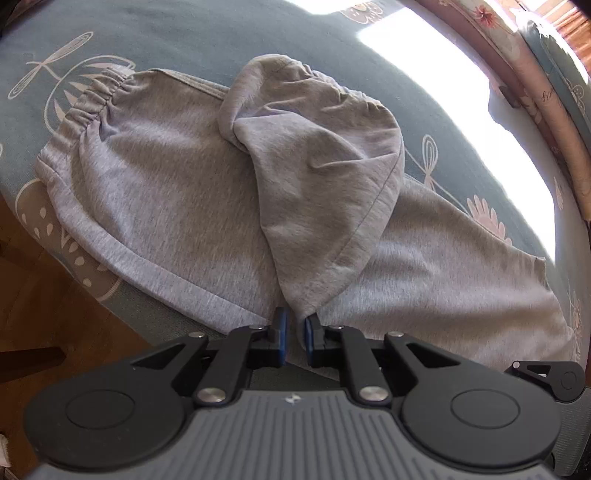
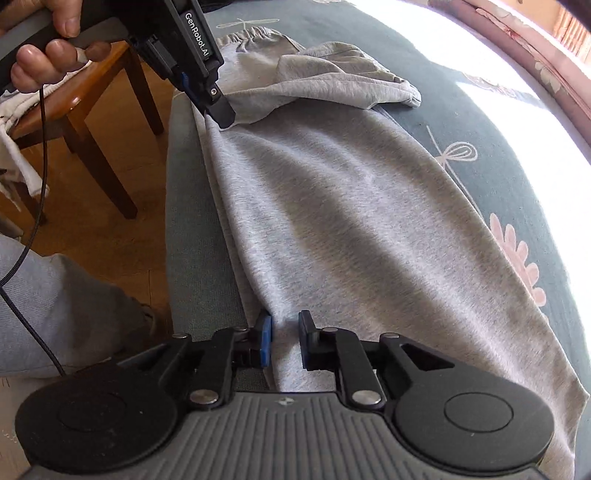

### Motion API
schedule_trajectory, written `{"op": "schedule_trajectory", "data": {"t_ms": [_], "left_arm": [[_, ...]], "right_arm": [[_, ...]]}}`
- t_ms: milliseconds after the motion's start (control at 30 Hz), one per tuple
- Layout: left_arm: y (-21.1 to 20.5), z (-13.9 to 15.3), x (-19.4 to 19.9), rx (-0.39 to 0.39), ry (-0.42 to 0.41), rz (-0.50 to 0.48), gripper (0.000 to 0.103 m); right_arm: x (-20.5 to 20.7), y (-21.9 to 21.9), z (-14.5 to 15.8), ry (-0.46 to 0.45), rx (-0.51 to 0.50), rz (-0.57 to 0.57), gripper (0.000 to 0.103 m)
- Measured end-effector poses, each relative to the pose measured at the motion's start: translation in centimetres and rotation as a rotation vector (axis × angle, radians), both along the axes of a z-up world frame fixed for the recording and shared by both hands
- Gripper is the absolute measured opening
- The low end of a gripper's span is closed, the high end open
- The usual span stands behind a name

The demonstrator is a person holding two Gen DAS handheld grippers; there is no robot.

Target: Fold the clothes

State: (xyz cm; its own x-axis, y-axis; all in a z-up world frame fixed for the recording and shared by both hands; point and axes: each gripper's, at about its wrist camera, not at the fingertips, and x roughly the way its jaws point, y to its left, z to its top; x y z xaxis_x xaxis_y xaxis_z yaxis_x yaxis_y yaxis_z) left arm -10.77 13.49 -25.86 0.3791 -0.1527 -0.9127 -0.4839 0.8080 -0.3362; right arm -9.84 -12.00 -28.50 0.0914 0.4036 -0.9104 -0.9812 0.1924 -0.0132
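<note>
I see a bed with a grey-blue printed cover [image 1: 155, 33], sunlight burning white across its far side [image 1: 424, 74], and a pink floral bolster [image 1: 517, 74] along the far edge. Beside the bed stand a wooden floor [image 2: 92, 236] and a wooden chair [image 2: 99, 110]. The grey sweatpants [image 2: 351, 229] lie flat along the near edge of the bed, with one part folded back over the rest [image 1: 325, 155]. My left gripper [image 1: 295, 328], held by a hand [image 2: 48, 55], points down at the near hem, its blue pads nearly together on a pinch of the folded-over fabric. My right gripper [image 2: 284, 339] sits further along the same edge, jaws narrow with a ridge of cloth between the pads.
</note>
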Motion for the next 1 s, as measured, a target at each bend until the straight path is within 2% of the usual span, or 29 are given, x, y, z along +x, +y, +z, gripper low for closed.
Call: {"op": "schedule_trajectory", "data": {"t_ms": [100,167,367,400,467,500,667,767,833,900,933,1000], "left_arm": [[0.5,2.0,-0.2,0.048,-0.032,-0.032,0.030],[0.6,3.4,-0.1,0.083,-0.049,-0.070,0.037],[-0.8,6.7,0.3,0.207,-0.122,-0.192,0.039],[-1.2,6.7,0.6,0.200,-0.134,-0.214,0.043],[-2.0,6.2,1.3,0.166,-0.156,-0.260,0.044],[-2.5,6.0,1.7,0.149,-0.167,-0.282,0.044],[-5.5,4.1,4.8,0.112,-0.253,-0.389,0.044],[-6.1,3.1,7.1,0.088,-0.290,-0.413,0.044],[-5.9,2.7,8.4,0.057,-0.321,-0.404,0.044],[-5.6,2.1,9.6,-0.026,-0.334,-0.380,0.044],[-5.6,1.6,10.2,-0.082,-0.340,-0.376,0.044],[-6.4,0.4,11.2,-0.145,-0.340,-0.394,0.044]], "right_arm": [[1.0,-1.1,1.5,0.059,0.055,-0.075,0.027],[2.1,-1.8,2.3,0.094,0.086,-0.147,0.027],[6.9,-2.4,2.4,0.165,0.155,-0.370,0.027],[7.8,-2.3,2.3,0.172,0.164,-0.402,0.027],[9.3,-2.1,1.9,0.179,0.178,-0.461,0.027],[9.7,-1.5,1.2,0.147,0.167,-0.466,0.027],[11.8,2.1,-2.2,0.059,0.186,-0.451,0.027],[13.1,3.7,-2.3,0.023,0.236,-0.416,0.027],[13.4,3.2,-1.5,0.025,0.234,-0.428,0.027],[13.2,1.9,-0.7,0.012,0.221,-0.448,0.027],[12.3,0.6,-0.1,-0.013,0.203,-0.461,0.028],[10.6,-1.9,0.7,-0.045,0.177,-0.477,0.029]]}}
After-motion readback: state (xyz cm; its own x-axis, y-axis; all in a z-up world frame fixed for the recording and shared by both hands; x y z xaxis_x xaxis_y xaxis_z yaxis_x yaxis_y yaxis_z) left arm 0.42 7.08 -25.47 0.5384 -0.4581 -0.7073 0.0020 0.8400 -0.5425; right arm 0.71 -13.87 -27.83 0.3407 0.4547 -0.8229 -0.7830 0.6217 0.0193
